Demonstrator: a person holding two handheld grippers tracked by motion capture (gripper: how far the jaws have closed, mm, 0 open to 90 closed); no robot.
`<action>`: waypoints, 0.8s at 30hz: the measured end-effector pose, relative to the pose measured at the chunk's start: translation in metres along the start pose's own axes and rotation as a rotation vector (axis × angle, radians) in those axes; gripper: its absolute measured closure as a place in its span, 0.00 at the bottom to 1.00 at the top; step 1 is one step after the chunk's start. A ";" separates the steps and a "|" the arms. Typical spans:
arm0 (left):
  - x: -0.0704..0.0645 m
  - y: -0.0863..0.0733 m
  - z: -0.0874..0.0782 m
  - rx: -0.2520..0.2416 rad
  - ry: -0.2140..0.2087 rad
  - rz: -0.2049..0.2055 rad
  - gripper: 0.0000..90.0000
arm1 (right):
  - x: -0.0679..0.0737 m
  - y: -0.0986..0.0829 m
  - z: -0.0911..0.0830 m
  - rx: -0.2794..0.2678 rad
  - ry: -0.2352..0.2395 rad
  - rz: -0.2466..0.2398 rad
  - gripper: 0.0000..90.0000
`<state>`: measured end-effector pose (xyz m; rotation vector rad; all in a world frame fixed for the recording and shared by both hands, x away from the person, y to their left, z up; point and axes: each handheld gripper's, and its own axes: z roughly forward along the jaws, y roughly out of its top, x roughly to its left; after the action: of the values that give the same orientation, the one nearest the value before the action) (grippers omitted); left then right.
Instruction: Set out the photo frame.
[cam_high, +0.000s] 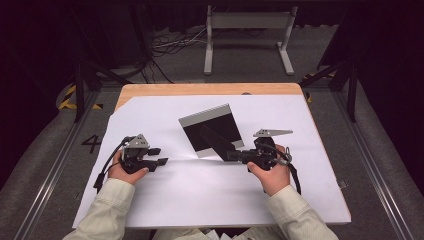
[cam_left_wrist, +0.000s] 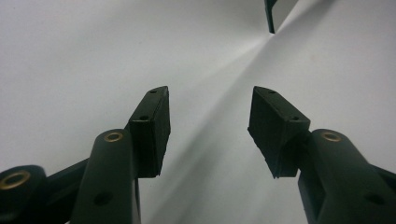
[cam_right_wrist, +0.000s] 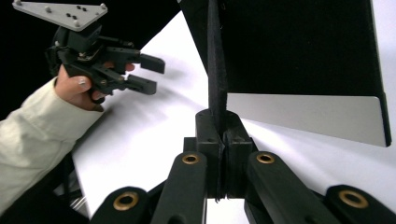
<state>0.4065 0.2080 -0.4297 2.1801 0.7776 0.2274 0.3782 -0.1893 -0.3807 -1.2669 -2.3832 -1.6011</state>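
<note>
A black picture frame with a silver strip along one edge lies tilted on the white sheet at mid-table. Its thin black stand flap sticks out toward my right gripper, which is shut on the flap's end. In the high view my right gripper sits at the frame's near corner. My left gripper rests open on the sheet to the left, apart from the frame. Between its fingers there is nothing but paper. A corner of the frame shows far ahead of it.
The white sheet covers most of a wooden table. Beyond the table's far edge stand a grey metal rack and loose cables on the floor. Rails run along both sides of the table.
</note>
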 end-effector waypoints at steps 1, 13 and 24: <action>0.000 0.000 0.000 0.000 0.000 0.000 0.54 | -0.001 -0.001 0.000 -0.009 -0.009 -0.013 0.97; 0.000 0.000 0.000 -0.001 0.003 -0.001 0.54 | -0.012 -0.012 -0.002 -0.023 -0.036 -0.171 0.97; 0.000 0.000 0.000 -0.001 -0.001 0.002 0.53 | -0.009 -0.020 -0.004 0.019 -0.046 -0.305 0.97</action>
<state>0.4064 0.2081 -0.4294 2.1796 0.7752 0.2277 0.3705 -0.2008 -0.3984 -0.9846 -2.7221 -1.6267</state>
